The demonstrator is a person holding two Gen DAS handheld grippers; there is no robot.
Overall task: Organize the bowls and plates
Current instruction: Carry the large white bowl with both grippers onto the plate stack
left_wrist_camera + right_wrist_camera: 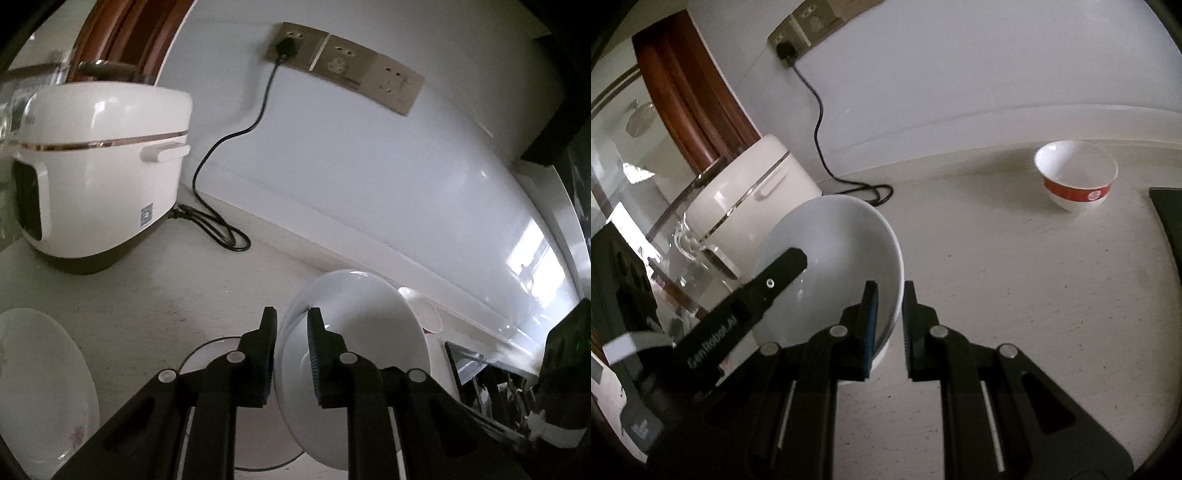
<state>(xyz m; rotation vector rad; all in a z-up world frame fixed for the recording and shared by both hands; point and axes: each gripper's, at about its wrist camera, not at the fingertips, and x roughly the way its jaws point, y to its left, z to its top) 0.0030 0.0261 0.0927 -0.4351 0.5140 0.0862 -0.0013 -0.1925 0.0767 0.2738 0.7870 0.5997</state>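
Note:
Both grippers hold one plain white bowl (369, 332) (834, 251), tilted above the pale counter (1015, 295). In the left wrist view my left gripper (291, 314) is shut on the bowl's rim, with the bowl's outside and foot facing the camera. My right gripper (888, 291) is shut on the near rim, looking into the bowl. The left gripper's black finger (783, 273) shows on the opposite rim. A white bowl with a red band (1075, 181) (428, 317) stands upright on the counter. A flowered plate (40, 387) lies at the left, and a dark-rimmed plate (218, 354) lies beneath my left gripper.
A white rice cooker (99, 166) (753, 192) stands at the back left, its black cord (221, 147) running up to wall sockets (343, 62). Glassware (683, 236) stands beside the cooker. A dark rack holding utensils (484, 387) sits at the right by the wall.

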